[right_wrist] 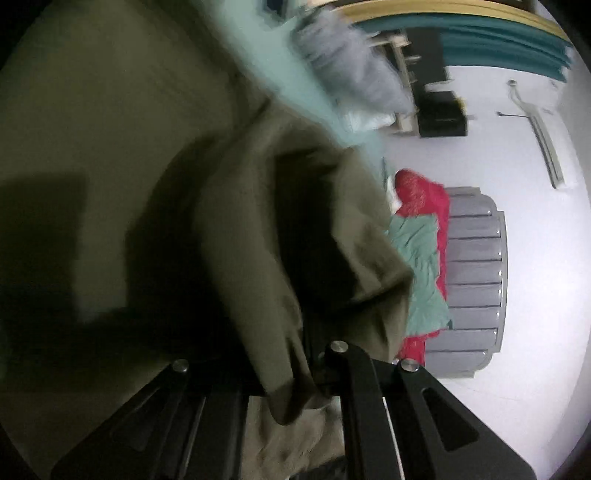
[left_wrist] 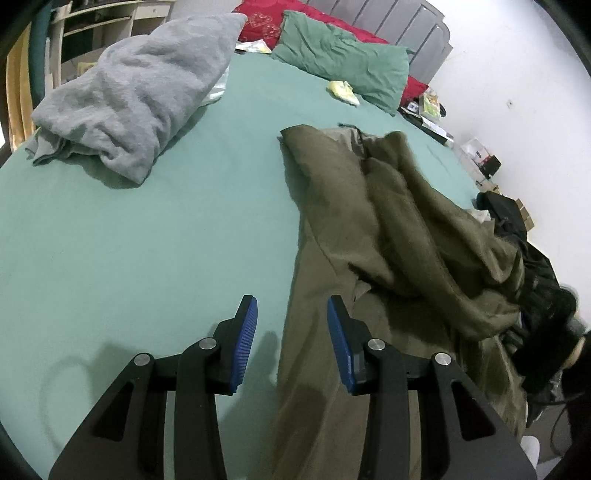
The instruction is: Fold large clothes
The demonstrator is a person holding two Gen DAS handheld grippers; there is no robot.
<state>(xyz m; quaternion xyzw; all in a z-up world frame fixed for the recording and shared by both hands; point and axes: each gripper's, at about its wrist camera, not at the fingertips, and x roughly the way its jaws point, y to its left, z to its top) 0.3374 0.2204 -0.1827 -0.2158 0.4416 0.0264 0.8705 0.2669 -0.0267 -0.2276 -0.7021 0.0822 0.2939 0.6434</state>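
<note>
Green-sheeted bed (left_wrist: 147, 240) against white wall; olive garment (left_wrist: 388, 229) just ahead-right of left gripper (left_wrist: 291, 343), jaws apart, empty; right gripper (right_wrist: 291, 384) clamped on its fold.

On the bed (left_wrist: 147, 240): a crumpled blanket (left_wrist: 140, 96) at far left, a garment (left_wrist: 388, 229) spread from centre to right edge, spilling over that side. Behind the garment, toward the headboard (left_wrist: 413, 26), a pillow (left_wrist: 343, 59), with a small crumpled item (left_wrist: 344, 91) just before it on the sheet. Further cushions (left_wrist: 266, 18) between pillow and headboard. Shelving (left_wrist: 107, 22) beyond the blanket, off the bed's left side. Near bottom centre, above the garment's left edge, left hand-held gripper (left_wrist: 291, 343), jaws apart with nothing between. In the right wrist view, a fold of the garment clamped in the right hand-held gripper (right_wrist: 291, 384) and draped before it.
</note>
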